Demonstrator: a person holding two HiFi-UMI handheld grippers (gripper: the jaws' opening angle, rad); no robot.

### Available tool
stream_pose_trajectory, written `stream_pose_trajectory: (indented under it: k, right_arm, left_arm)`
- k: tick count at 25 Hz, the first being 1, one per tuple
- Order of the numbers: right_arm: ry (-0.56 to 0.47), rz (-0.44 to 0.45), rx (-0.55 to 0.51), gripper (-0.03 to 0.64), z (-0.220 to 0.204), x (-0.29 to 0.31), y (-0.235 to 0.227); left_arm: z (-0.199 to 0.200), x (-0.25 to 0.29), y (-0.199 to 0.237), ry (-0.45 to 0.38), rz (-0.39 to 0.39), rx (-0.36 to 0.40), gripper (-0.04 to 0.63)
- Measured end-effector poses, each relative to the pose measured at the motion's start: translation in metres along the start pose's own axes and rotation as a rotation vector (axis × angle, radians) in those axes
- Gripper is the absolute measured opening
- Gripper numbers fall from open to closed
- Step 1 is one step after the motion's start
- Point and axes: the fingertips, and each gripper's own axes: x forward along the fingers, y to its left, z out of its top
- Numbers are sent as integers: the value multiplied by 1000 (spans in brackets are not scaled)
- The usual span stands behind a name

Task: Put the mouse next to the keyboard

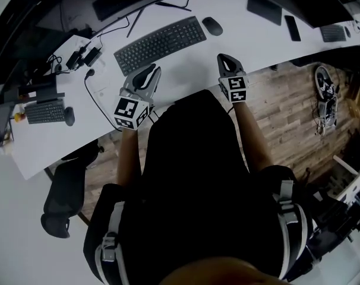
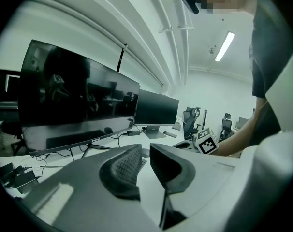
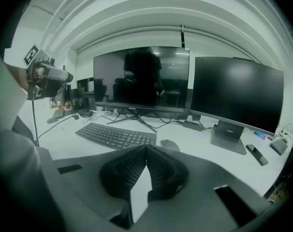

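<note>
White surface carries a curved monitor and a second monitor side by side at the back; dark phone lies flat toward the right; power adapters and black cable on the left; black office chair on wood floor by the left end; ceiling light lit.

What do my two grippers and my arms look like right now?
The left gripper and the right gripper both have grey, tapering bodies with dark, finely ribbed pads. Each carries a white cube with black square markers. No cables show on them. The person wears a black short-sleeved top that leaves the forearms bare, with pale grey straps.
</note>
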Motion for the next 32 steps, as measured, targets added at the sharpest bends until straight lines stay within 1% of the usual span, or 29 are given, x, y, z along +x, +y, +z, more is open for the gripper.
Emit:
stream_pose_trajectory:
  k: [4, 7, 13, 20, 22, 27, 32]
  right_arm:
    - [-5, -9, -8, 3, 4, -7, 4]
    - [-12, -12, -16, 3, 9, -9, 8]
    - [-26, 7, -37, 3, 26, -12, 16]
    - [-43, 53, -85, 3, 40, -12, 19]
    - [-49, 61, -82, 3, 44, -12, 16]
    - [-45, 72, -79, 2, 49, -14, 10]
    - [-50, 101, -124, 3, 57, -18, 17]
  left_arm:
    - [4, -4, 1, -20, -4, 15, 13]
    - [3, -7, 3, -22, -7, 15, 2]
    - [4, -9, 8, -14, -10, 28, 2]
    - [5, -3, 21, 0, 40, 71, 2]
    - [4, -1, 26, 9, 57, 72, 1]
    - [5, 2, 28, 20, 68, 79, 1]
    - [8, -2, 36, 23, 99, 76, 2]
